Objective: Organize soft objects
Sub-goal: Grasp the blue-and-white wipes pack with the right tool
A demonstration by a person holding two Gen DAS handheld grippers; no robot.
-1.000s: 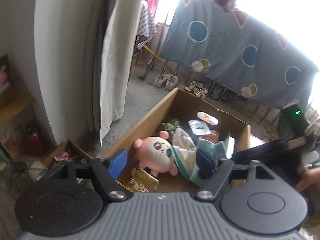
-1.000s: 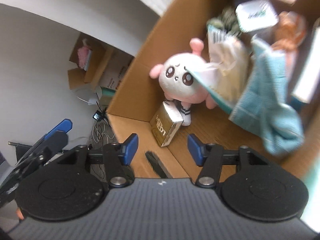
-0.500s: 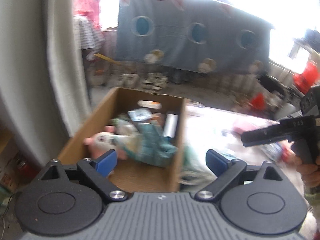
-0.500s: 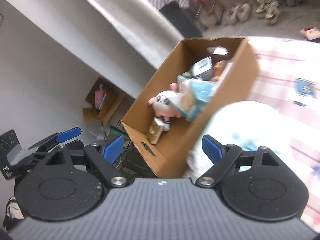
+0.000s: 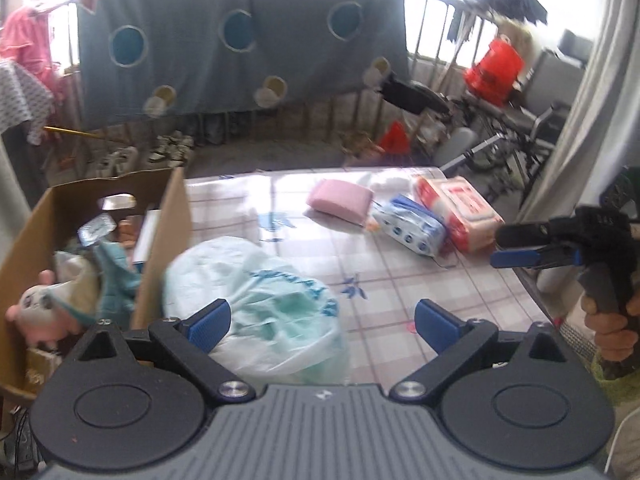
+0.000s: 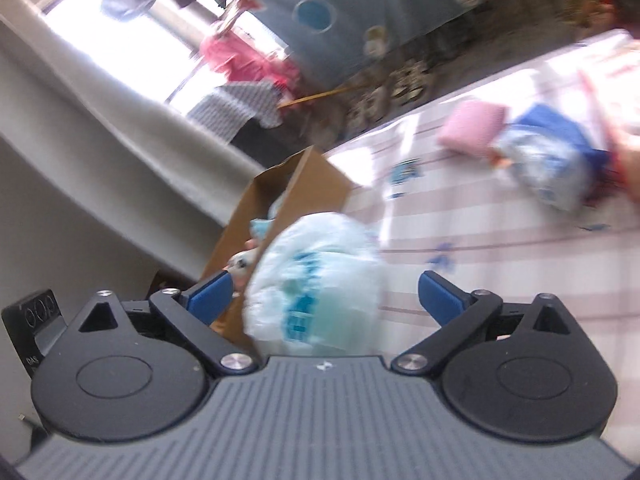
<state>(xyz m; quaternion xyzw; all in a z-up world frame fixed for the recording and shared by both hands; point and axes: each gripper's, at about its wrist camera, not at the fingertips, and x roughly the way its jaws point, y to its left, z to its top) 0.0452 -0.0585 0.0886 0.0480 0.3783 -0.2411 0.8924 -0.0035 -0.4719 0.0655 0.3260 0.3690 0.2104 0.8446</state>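
A cardboard box (image 5: pixel 168 216) stands at the table's left edge, holding a pink plush toy (image 5: pixel 40 308), a teal cloth (image 5: pixel 116 276) and small packets. A pale green plastic bag (image 5: pixel 260 304) lies on the table beside the box, also in the right wrist view (image 6: pixel 316 280). A pink sponge (image 5: pixel 340 200), a blue tissue pack (image 5: pixel 412 224) and a red-white pack (image 5: pixel 460 212) lie farther back. My left gripper (image 5: pixel 322 320) is open and empty above the bag. My right gripper (image 6: pixel 324 296) is open and empty near the bag; it also shows in the left wrist view (image 5: pixel 532 258).
The table has a checked plastic cloth (image 5: pixel 380 272). A blue hanging sheet (image 5: pixel 240 40), a railing, shoes and a red bucket (image 5: pixel 496 72) are behind the table. A grey wall and curtain (image 6: pixel 100 140) stand left of the box.
Both grippers have pulled back from over the box and swung right towards the table. Both jaws have opened wider. The bag and the far packs have come into view.
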